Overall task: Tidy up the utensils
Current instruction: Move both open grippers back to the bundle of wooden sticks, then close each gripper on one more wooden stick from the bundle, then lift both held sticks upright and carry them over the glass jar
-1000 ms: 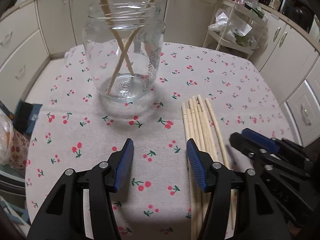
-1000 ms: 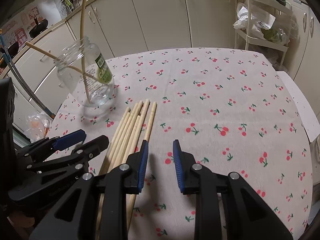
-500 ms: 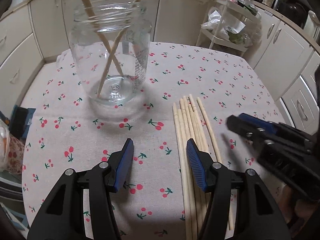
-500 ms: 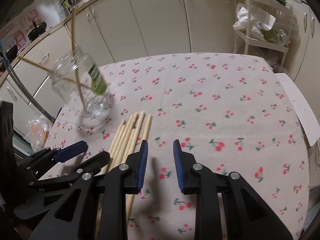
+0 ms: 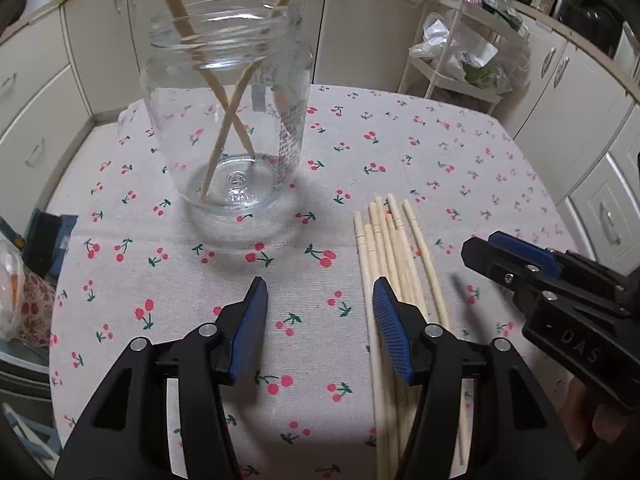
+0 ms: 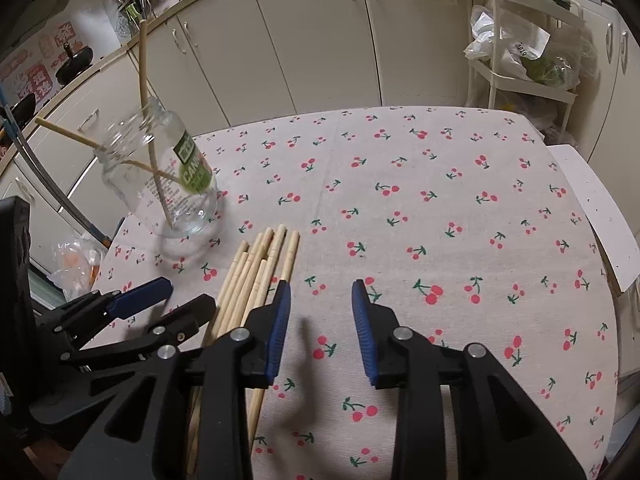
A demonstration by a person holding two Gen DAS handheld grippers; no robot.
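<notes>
A clear glass jar (image 5: 228, 120) stands on the cherry-print tablecloth (image 5: 400, 148) with two wooden chopsticks (image 5: 224, 136) crossed inside. It also shows at the left of the right wrist view (image 6: 160, 184). A bundle of several loose chopsticks (image 5: 386, 248) lies flat to the jar's right; it also shows in the right wrist view (image 6: 256, 276). My left gripper (image 5: 318, 300) is open and empty above the cloth, its right finger over the bundle. My right gripper (image 6: 318, 304) is open and empty, just right of the bundle.
White cabinets (image 6: 320, 40) line the far walls. A white wire rack with bags (image 5: 464, 52) stands beyond the table's far right corner. A plastic bag (image 6: 76, 260) sits off the table's left edge. A white board (image 6: 600, 216) hangs off the right edge.
The left gripper has moved closer to the jar, which looks larger. The right gripper has lifted and pulled back a little. Both stayed open.
</notes>
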